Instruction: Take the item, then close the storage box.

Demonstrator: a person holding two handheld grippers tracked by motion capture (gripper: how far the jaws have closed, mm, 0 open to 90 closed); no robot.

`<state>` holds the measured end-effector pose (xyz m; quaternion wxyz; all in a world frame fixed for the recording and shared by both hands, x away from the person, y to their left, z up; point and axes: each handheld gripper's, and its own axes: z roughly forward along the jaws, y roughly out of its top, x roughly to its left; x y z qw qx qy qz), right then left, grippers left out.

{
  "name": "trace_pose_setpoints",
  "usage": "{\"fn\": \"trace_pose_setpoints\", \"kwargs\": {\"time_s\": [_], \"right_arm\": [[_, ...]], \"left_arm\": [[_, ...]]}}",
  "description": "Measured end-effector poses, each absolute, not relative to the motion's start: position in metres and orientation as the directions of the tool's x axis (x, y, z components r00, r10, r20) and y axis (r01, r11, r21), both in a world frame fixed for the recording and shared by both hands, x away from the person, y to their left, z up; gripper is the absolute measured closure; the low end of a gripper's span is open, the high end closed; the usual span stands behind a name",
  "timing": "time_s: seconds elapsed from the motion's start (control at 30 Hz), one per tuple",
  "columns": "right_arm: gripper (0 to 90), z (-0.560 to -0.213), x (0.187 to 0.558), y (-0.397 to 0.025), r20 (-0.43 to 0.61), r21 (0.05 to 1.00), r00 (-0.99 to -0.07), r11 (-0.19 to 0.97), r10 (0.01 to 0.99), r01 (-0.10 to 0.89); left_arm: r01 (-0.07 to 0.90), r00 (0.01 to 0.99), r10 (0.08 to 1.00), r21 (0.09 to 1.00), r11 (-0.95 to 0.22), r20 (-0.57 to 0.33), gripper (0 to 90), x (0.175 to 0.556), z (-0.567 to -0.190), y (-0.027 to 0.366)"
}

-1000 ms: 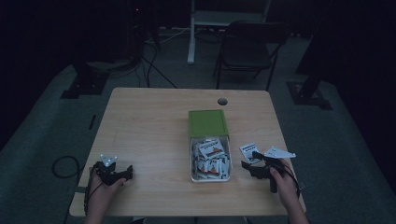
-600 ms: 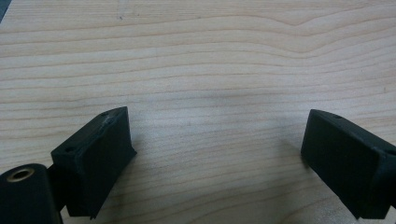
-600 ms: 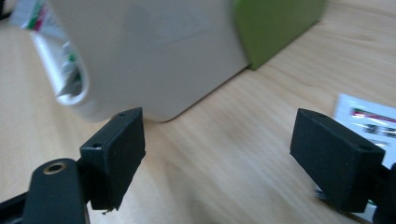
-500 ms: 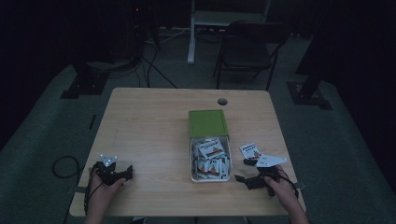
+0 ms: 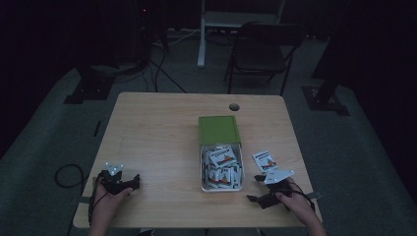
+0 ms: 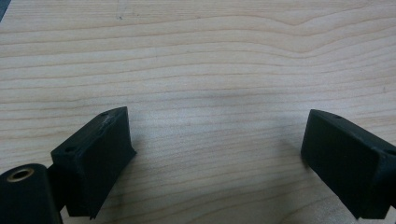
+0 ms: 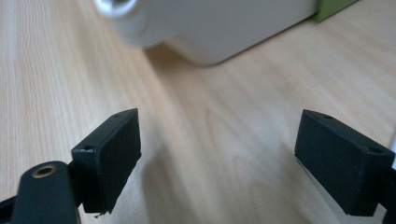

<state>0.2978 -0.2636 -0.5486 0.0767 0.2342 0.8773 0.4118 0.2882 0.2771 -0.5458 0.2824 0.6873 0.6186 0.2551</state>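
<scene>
Your right gripper (image 5: 259,188) rests low on the pale wooden counter (image 5: 157,132), fingers (image 7: 107,158) spread wide with only bare wood between them. Ahead of those fingers sits the white rectangular tin (image 5: 220,167) of small printed paper packets, its green lid (image 5: 219,129) lying at the far end — the tin's rounded corner (image 7: 205,28) looms just beyond the fingertips, not touching. One loose white printed packet (image 5: 264,160) lies beside your right gripper. Your left gripper (image 5: 129,182) — fingers (image 6: 95,161) apart, empty — rests well apart from the tin.
</scene>
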Motion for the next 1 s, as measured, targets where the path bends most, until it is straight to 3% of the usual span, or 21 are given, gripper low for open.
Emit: {"fn": "trace_pose_setpoints", "kwargs": {"time_s": [0.33,0.47,0.77,1.0], "right_arm": [[13.7,-0.550,0.298,-0.259,0.042,0.732,-0.869,0.576,0.494,0.363],[13.0,-0.550,0.298,-0.258,0.003,0.724,-0.824,0.567,0.567,0.393],[13.7,-0.550,0.298,-0.257,0.000,0.725,-0.830,0.572,0.558,0.384],[13.8,-0.550,0.296,-0.257,-0.001,0.726,-0.848,0.584,0.530,0.364]], "left_arm": [[0.707,0.117,0.993,0.702,-0.089,0.008,9.1,0.286,-0.546,0.277],[0.704,0.166,0.986,0.699,-0.126,0.011,9.1,0.285,-0.546,0.281],[0.698,0.210,0.978,0.699,-0.158,0.011,9.0,0.283,-0.546,0.284],[0.686,0.334,0.942,0.690,-0.232,-0.015,9.1,0.278,-0.543,0.278]]}}
